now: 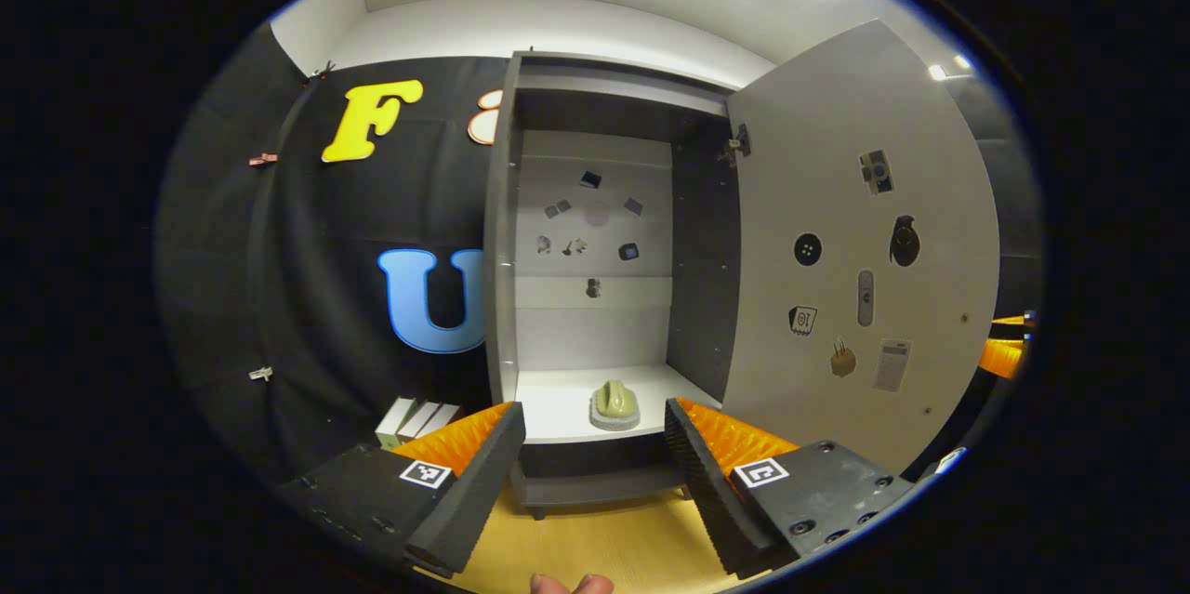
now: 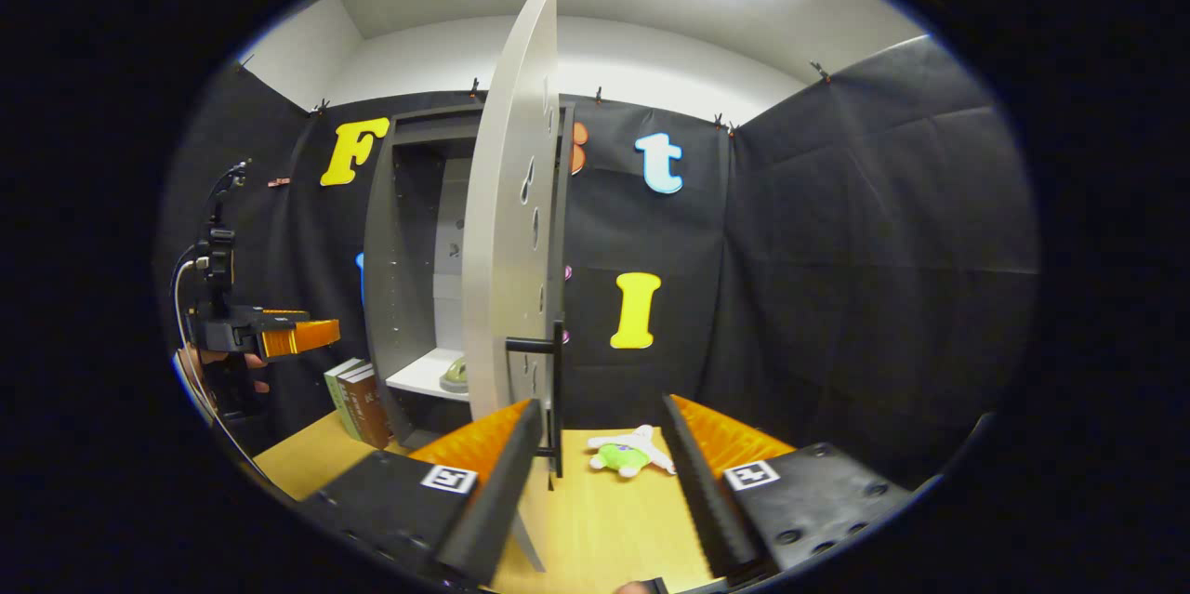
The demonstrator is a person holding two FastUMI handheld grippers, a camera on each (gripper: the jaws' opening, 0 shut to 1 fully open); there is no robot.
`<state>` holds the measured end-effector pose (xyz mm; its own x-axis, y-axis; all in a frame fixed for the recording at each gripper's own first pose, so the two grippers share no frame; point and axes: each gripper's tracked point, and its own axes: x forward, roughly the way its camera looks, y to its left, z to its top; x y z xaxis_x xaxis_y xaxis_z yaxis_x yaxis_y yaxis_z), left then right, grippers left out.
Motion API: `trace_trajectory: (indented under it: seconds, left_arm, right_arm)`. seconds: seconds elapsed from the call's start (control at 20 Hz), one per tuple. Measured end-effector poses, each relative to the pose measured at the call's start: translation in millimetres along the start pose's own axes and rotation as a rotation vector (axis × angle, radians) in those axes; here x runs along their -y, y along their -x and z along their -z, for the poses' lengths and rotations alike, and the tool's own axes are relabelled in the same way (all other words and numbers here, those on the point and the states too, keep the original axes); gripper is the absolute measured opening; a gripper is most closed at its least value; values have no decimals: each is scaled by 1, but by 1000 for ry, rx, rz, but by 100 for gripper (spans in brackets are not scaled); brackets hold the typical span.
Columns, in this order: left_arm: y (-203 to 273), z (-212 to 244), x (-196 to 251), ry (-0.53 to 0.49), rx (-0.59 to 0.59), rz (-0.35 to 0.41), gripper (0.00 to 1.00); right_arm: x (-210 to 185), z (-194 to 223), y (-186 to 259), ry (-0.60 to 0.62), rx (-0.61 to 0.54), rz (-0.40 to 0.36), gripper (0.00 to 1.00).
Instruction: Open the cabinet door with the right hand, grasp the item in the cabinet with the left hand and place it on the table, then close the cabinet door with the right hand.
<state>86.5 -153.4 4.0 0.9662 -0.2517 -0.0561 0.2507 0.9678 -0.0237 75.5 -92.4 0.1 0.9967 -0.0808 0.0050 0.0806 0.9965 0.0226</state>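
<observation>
With the cabinet door [image 1: 855, 231] swung wide, the green item [image 1: 614, 403] lies dead ahead between my left gripper [image 1: 595, 445] fingers, farther in. Both my grippers gape, holding nothing; the right gripper [image 2: 595, 445] sits beside the door handle [image 2: 554, 389].

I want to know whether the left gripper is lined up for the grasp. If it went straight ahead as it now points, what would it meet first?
Probably the green item on the cabinet's white shelf: it sits centred between the open left gripper's fingers, with the door swung aside. Depth is unclear.

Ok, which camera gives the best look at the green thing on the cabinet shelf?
The left gripper view: the green item sits head-on, centred on the white shelf inside the open cabinet. In the right gripper view it is small and partly hidden by the cabinet door.
</observation>
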Motion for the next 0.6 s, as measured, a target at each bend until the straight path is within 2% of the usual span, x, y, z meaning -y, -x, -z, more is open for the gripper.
trace_trajectory:
  seconds: [0.05,0.2,0.4,0.6]
  left_arm:
    - [-11,-1,4,-4,-4,9,93]
    - [-51,3,14,-27,-48,37,94]
    - [-117,32,34,-35,-160,112,93]
    - [-187,66,36,28,-282,118,88]
  right_arm:
    - [10,0,1,8,3,26,98]
    - [36,6,2,9,-9,130,98]
    - [51,16,3,-71,-41,172,98]
    - [79,25,6,-6,-42,235,98]
